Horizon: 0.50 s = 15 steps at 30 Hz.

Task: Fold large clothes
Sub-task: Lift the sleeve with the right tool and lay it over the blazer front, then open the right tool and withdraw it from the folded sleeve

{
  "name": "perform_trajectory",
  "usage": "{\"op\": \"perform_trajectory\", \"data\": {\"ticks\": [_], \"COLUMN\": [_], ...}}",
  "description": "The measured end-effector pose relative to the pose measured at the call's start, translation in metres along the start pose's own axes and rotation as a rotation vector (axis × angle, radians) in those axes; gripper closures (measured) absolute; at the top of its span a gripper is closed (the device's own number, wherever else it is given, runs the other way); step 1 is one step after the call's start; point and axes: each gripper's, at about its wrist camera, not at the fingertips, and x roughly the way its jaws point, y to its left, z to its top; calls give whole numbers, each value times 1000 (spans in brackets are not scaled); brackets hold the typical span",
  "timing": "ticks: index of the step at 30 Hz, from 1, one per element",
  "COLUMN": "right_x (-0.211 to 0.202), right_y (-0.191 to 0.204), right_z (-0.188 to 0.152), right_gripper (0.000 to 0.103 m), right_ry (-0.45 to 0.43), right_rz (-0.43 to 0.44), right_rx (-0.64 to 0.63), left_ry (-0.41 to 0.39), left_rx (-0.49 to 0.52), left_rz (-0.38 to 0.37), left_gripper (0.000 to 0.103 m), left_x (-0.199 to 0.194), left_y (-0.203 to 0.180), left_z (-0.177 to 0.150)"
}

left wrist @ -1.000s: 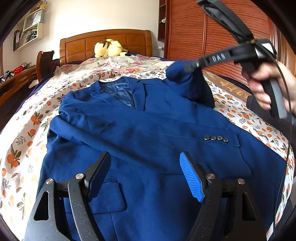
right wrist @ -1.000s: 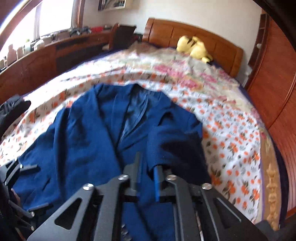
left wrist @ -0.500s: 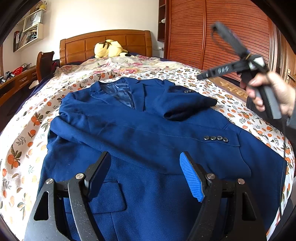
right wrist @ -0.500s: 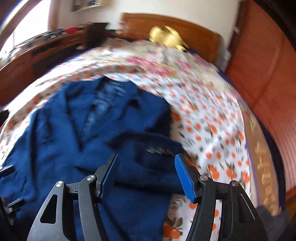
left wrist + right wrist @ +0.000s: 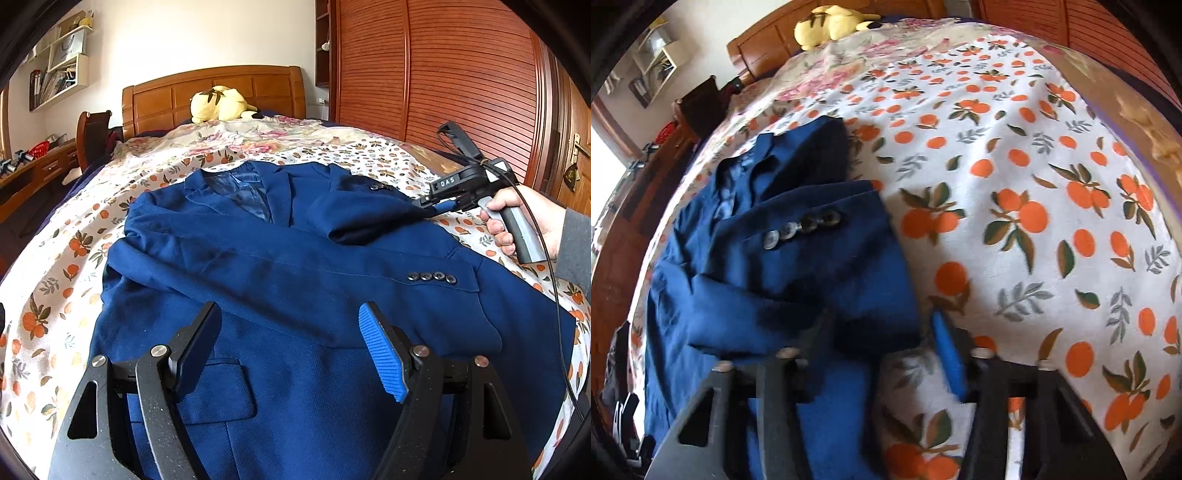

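Note:
A dark blue suit jacket (image 5: 280, 266) lies face up on the bed, collar toward the headboard. One sleeve (image 5: 332, 273) lies across the chest with its cuff buttons at the right. The other sleeve (image 5: 362, 214) is folded over the upper right chest; it also shows in the right wrist view (image 5: 812, 251) with its cuff buttons up. My left gripper (image 5: 290, 347) is open and empty, hovering over the jacket's lower front. My right gripper (image 5: 882, 339) is open, low at the folded sleeve's edge; it shows in the left wrist view (image 5: 436, 205) at the jacket's right side.
The bed has a white sheet with orange fruit print (image 5: 1034, 206). A yellow plush toy (image 5: 219, 103) lies by the wooden headboard (image 5: 214, 88). A wooden wardrobe (image 5: 443, 74) stands at the right, a desk and chair (image 5: 92, 129) at the left.
My right gripper carried the sleeve over the chest, opened and let it drop, then moved down and right to the sleeve's edge. My left gripper stayed still.

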Motion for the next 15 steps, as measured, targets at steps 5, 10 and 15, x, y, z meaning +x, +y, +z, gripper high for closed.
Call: {"op": "perform_trajectory", "data": {"ticks": [5, 10, 15], "right_x": [-23, -60, -94], "right_y": [42, 89, 138], "right_z": [0, -3, -24], "right_gripper": [98, 99, 99], "right_ry": [-105, -186, -232], "right_rz": [-87, -105, -35], "right_rx": [-178, -295, -399], "left_ry": [0, -8, -36], "left_rx": [-22, -44, -61], "left_rz": [7, 30, 66], "left_gripper": [25, 25, 25], "left_x": [-4, -19, -41], "left_y": [6, 16, 27], "left_z": [-1, 0, 1]}}
